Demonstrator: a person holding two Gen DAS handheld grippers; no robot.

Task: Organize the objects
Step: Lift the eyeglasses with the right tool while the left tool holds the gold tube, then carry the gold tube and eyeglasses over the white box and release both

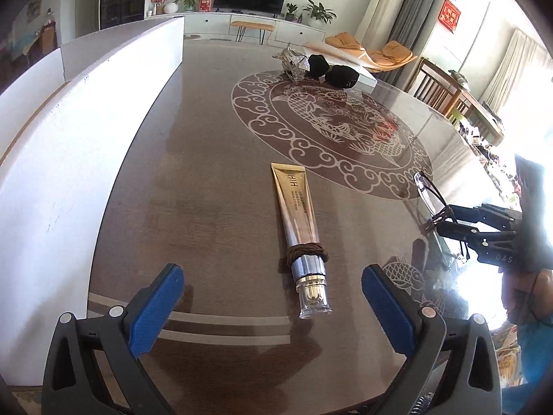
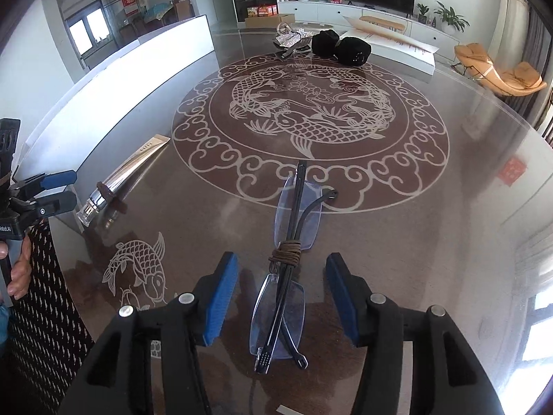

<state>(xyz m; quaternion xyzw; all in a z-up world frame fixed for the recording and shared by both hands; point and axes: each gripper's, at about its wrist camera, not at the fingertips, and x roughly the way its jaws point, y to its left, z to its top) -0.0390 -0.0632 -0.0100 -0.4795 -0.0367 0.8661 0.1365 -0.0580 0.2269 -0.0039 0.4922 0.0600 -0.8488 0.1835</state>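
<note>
The right claw (image 2: 281,299) stands spread over the folded rimless glasses (image 2: 287,263), its blue pads on either side of the lower lens and apart from it, so nothing is pinched. The glasses lie flat on the glass-topped surface (image 2: 432,242), temples crossed and bound at mid-length by a brown cord loop (image 2: 285,254); seen from the right wrist they run from six o'clock up toward twelve, their far end just reaching the cloud border of the carp medallion (image 2: 311,128).

The left claw (image 1: 273,302) is likewise spread and empty. The gold cream tube (image 1: 299,228) lies just ahead of it at about twelve o'clock, clear cap nearest, a brown hair tie (image 1: 306,254) wrapped around it above the cap. A white board (image 1: 86,145) stands along the surface at nine to ten o'clock, and black pouches (image 1: 331,69) with a silvery ornament (image 1: 293,62) sit at the far edge, around one o'clock.

Judging by the layout, the glasses look set down, the step in hand being to back the right claw away. That is best done by lifting straight up, pads kept wide, so neither catches a lens or drags the cord. The rimless lenses will likely slide easily on glass.
</note>
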